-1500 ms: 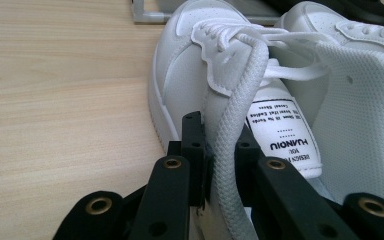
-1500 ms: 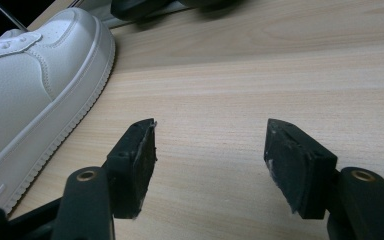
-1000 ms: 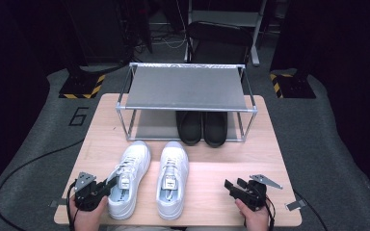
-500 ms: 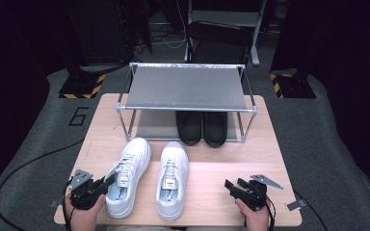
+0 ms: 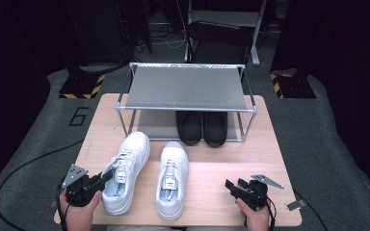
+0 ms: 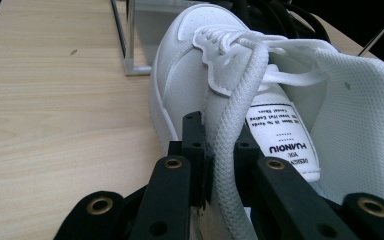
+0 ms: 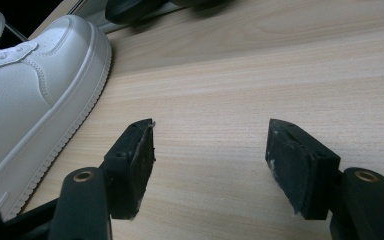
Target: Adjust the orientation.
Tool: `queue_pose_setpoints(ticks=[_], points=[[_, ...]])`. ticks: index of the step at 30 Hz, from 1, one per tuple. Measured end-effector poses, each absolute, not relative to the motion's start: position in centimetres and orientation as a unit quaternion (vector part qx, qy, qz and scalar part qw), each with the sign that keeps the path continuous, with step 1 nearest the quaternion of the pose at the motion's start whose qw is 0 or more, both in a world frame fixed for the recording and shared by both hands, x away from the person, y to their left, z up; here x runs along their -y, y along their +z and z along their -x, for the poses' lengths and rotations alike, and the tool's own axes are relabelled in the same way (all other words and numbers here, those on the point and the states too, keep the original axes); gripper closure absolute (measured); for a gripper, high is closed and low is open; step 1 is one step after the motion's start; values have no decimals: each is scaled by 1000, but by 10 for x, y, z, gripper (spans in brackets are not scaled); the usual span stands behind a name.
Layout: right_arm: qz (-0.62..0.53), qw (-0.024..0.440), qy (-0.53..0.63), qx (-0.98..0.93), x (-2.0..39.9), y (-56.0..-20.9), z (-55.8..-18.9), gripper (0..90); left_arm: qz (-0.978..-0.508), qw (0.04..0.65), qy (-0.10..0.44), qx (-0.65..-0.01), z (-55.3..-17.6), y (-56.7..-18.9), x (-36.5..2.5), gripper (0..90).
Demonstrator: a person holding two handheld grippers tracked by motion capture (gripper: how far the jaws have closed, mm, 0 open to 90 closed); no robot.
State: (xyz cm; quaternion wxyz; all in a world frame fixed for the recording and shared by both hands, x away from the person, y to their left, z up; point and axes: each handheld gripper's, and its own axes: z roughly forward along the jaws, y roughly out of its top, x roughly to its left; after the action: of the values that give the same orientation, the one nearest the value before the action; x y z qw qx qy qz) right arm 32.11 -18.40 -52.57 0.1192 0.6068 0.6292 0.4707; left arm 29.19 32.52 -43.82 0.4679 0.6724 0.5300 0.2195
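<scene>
White left shoe [image 5: 125,172] sat on the table [image 5: 212,159] beside its mate [image 5: 172,179]. Left gripper [image 5: 101,179] pinched its collar. Right gripper [image 7: 210,160] rested apart, jaws spread, holding nothing.

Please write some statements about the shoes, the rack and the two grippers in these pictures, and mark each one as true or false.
1. The left gripper is shut on the padded collar of the left white sneaker. True.
2. The right gripper holds the right white sneaker. False: its jaws are open over bare table, beside that sneaker.
3. The black shoes stand on the rack's top shelf. False: they stand under the rack, whose top shelf is bare.
4. Both white sneakers point their toes toward the rack. True.
5. The white sneakers have no laces. False: both are laced.
</scene>
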Motion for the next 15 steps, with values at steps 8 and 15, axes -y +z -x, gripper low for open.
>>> queue_pose_setpoints(ticks=[8, 15], points=[[-612, 115, 472, -624, 186, -526, -321, 357, -672, 478, 220, -521, -292, -425, -325, 819], [-618, 111, 470, -621, 187, -526, -321, 356, -668, 490, 224, -513, -293, -413, -324, 819]])
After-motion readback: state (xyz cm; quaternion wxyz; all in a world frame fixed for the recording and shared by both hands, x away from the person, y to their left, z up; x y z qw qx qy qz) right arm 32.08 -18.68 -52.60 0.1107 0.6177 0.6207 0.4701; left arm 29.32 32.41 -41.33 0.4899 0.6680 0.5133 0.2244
